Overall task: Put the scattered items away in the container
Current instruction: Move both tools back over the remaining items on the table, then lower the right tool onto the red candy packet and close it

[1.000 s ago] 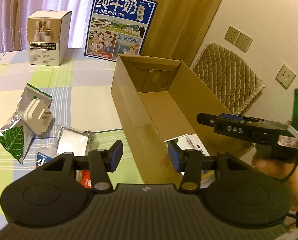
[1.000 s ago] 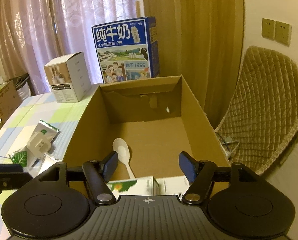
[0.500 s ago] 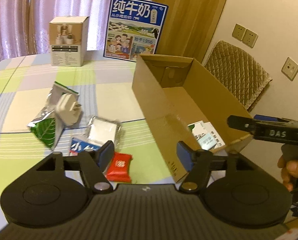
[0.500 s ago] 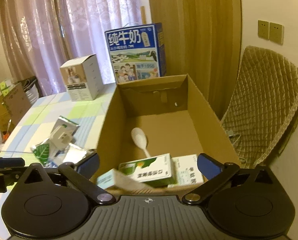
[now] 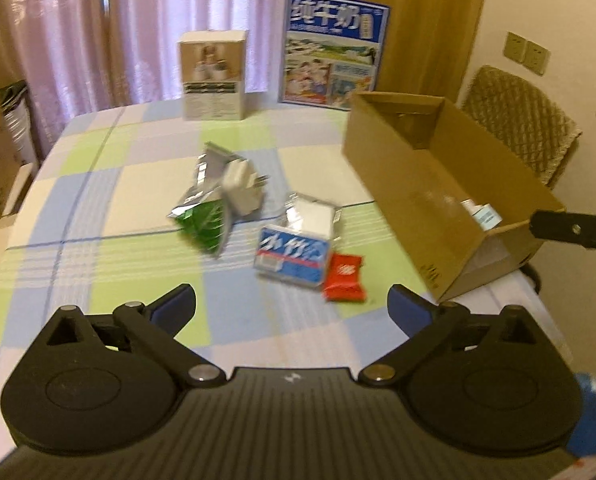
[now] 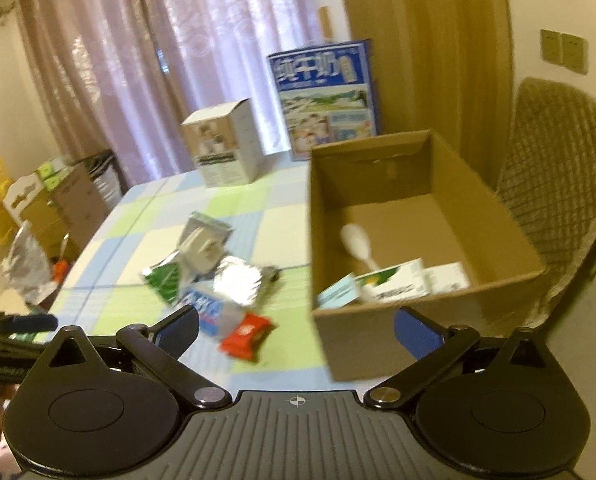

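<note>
An open cardboard box [image 5: 438,184] [image 6: 326,344] stands at the table's right edge. It holds a white spoon [image 6: 356,242] and small cartons [image 6: 394,282]. On the checked cloth left of it lie a red packet [image 5: 344,278] [image 6: 245,336], a blue-and-white pack [image 5: 293,254] [image 6: 203,306], a silver foil pouch [image 5: 312,214] [image 6: 239,280], a white plug [image 5: 241,188] and a green leaf pouch [image 5: 203,220] [image 6: 163,280]. My left gripper [image 5: 291,308] is open and empty, above the table short of the red packet. My right gripper [image 6: 295,330] is open and empty near the box's front corner.
A blue milk carton [image 5: 332,48] and a white product box [image 5: 213,74] stand at the far side of the table. A quilted chair [image 6: 558,184] is right of the box. Cardboard boxes and bags [image 6: 37,208] sit on the floor at left.
Both grippers pulled back and swung left, and both opened wider. A small carton that was between my right gripper's fingers now lies in the box. More of the scattered items shows.
</note>
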The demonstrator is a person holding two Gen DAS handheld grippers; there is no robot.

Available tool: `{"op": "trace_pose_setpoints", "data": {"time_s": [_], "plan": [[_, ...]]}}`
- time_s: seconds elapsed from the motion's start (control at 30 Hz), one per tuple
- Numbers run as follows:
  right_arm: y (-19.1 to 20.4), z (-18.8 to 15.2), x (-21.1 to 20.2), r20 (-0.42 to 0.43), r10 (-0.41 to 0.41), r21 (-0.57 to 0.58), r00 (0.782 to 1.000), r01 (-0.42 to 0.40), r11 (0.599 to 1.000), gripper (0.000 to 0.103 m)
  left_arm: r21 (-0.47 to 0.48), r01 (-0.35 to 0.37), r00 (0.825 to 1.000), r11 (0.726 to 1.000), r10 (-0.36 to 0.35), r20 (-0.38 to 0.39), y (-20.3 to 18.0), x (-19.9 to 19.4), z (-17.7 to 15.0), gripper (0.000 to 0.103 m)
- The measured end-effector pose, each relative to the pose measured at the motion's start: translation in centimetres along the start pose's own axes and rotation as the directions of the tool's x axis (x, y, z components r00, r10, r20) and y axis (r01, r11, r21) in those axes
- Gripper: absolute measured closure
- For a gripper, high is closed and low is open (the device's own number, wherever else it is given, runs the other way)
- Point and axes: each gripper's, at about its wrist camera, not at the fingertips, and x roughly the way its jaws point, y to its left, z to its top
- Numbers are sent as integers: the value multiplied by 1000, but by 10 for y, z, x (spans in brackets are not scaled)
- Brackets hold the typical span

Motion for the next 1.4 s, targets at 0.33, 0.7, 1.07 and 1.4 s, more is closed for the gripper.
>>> {"op": "trace_pose_setpoints", "data": {"time_s": [0.33, 0.7, 1.07, 1.4], "plan": [[30, -33, 9, -71, 16, -4, 997, -17, 1000, 2, -36, -26, 1000, 999, 26, -15, 31, -16, -27, 2], [49, -38, 31, -119, 18, -30, 993, -22, 999, 2, -67, -19, 999, 998, 17, -40, 46, -7, -35, 2], [66, -29, 72, -184, 14, -61, 983, -26, 998, 2, -28, -11, 998, 1000, 9, -63, 53, 8, -18, 2], [78, -24, 123, -223, 6, -62, 975, -20, 998, 2, 21, -27, 998, 999, 29, -61, 68, 41, 3, 2]]}}
